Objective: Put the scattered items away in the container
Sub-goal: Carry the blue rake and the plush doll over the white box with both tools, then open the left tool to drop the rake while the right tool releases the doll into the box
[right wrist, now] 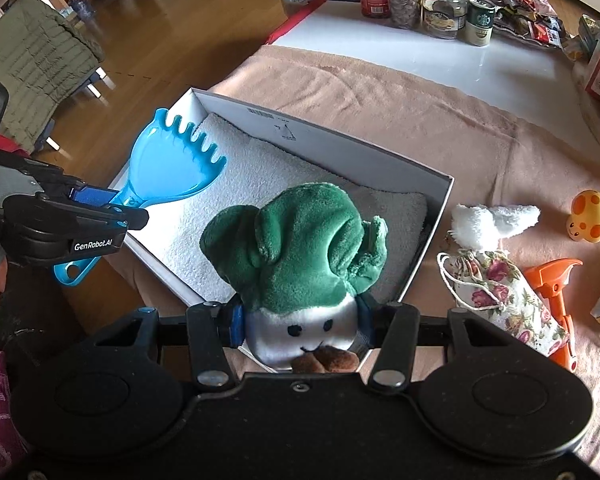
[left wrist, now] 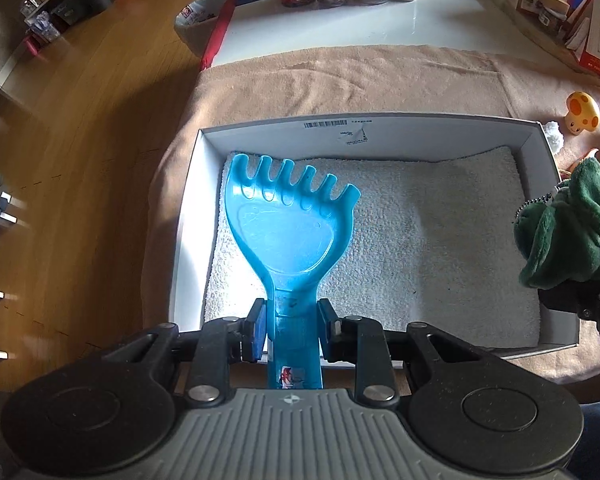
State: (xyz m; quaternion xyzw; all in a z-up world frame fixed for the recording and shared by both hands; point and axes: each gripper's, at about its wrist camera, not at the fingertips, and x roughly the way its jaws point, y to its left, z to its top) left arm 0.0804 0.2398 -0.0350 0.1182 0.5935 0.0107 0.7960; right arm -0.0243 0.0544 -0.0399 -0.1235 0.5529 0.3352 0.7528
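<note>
My left gripper (left wrist: 292,320) is shut on the handle of a blue plastic toy rake (left wrist: 296,220), whose toothed head hangs over the left end of the white box (left wrist: 188,216). A white towel (left wrist: 419,240) lines the box. In the right wrist view the rake (right wrist: 172,168) and left gripper (right wrist: 100,208) sit above the box's left rim. My right gripper (right wrist: 300,324) is shut on a plush vegetable toy (right wrist: 300,248) with green leaves and a white face, held over the box's (right wrist: 439,220) near right part. The plush (left wrist: 567,232) shows at the right edge of the left wrist view.
On the pink cloth (right wrist: 419,120) right of the box lie a white fluffy item (right wrist: 491,220), a floral pouch (right wrist: 503,300), an orange spray trigger (right wrist: 555,292) and a yellow mushroom toy (right wrist: 589,216). Jars (right wrist: 439,4) stand at the back. Wooden floor (left wrist: 100,160) lies left of the table.
</note>
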